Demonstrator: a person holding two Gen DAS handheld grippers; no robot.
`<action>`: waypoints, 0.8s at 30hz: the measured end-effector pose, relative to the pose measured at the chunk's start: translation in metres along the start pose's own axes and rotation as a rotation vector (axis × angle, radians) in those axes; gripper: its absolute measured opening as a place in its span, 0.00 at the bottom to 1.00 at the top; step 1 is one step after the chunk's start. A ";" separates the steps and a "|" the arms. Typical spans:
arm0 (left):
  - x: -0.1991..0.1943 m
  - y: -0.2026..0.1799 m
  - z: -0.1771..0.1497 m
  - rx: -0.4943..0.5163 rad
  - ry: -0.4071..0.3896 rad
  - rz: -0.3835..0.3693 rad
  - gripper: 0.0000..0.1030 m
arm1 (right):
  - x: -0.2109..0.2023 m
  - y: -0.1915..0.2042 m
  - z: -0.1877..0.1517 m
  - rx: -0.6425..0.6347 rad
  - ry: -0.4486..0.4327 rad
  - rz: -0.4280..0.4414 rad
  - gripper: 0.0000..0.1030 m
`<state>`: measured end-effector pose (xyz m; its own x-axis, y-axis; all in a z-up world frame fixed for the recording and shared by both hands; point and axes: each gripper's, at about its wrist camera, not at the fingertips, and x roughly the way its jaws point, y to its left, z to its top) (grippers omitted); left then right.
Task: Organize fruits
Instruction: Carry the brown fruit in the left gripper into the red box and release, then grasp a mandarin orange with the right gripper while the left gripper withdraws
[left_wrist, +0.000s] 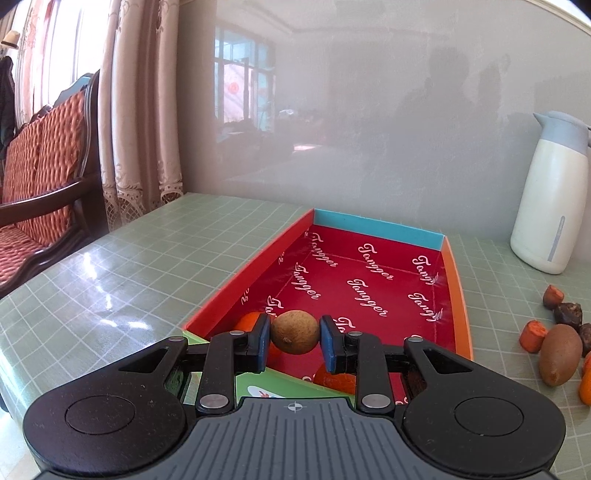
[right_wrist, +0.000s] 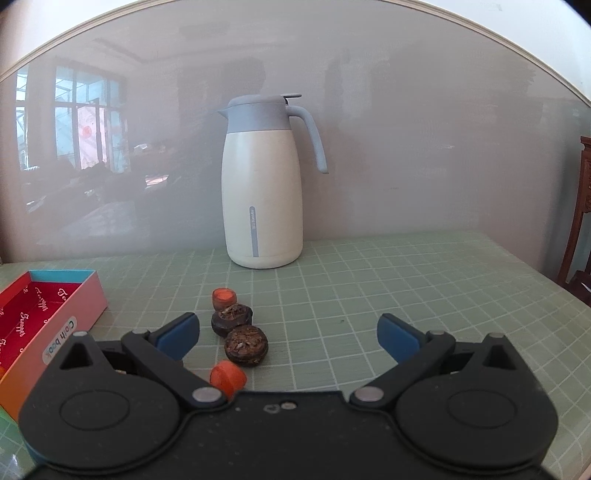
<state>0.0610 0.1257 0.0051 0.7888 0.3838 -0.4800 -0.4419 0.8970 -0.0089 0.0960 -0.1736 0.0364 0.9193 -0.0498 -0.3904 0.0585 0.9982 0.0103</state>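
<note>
Your left gripper (left_wrist: 294, 341) pinches brown fruit (left_wrist: 294, 331) over near end of box (left_wrist: 456, 288). Box holds two orange pieces (left_wrist: 248, 320), maybe more behind fingers, cannot tell. Your right gripper (right_wrist: 288, 338) spread wide, holding nothing. Between its fingers on table (right_wrist: 388, 280): two dark fruits (right_wrist: 246, 345), two orange pieces (right_wrist: 228, 377). One jug (right_wrist: 264, 181) stands far behind them. Left view shows one more brown fruit (left_wrist: 559, 354) right of box.
</note>
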 end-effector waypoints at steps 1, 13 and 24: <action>0.000 0.001 0.000 -0.007 0.001 0.004 0.28 | 0.000 0.001 0.000 -0.003 0.001 0.001 1.00; -0.011 0.007 0.003 -0.048 -0.044 0.032 0.84 | 0.002 0.004 -0.002 -0.011 0.007 -0.005 1.00; -0.021 0.027 0.001 -0.108 -0.025 0.033 0.99 | 0.003 0.007 -0.002 -0.004 0.010 0.002 1.00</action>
<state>0.0333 0.1425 0.0160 0.7832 0.4189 -0.4595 -0.5099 0.8557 -0.0889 0.0987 -0.1671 0.0331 0.9153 -0.0475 -0.4000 0.0549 0.9985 0.0070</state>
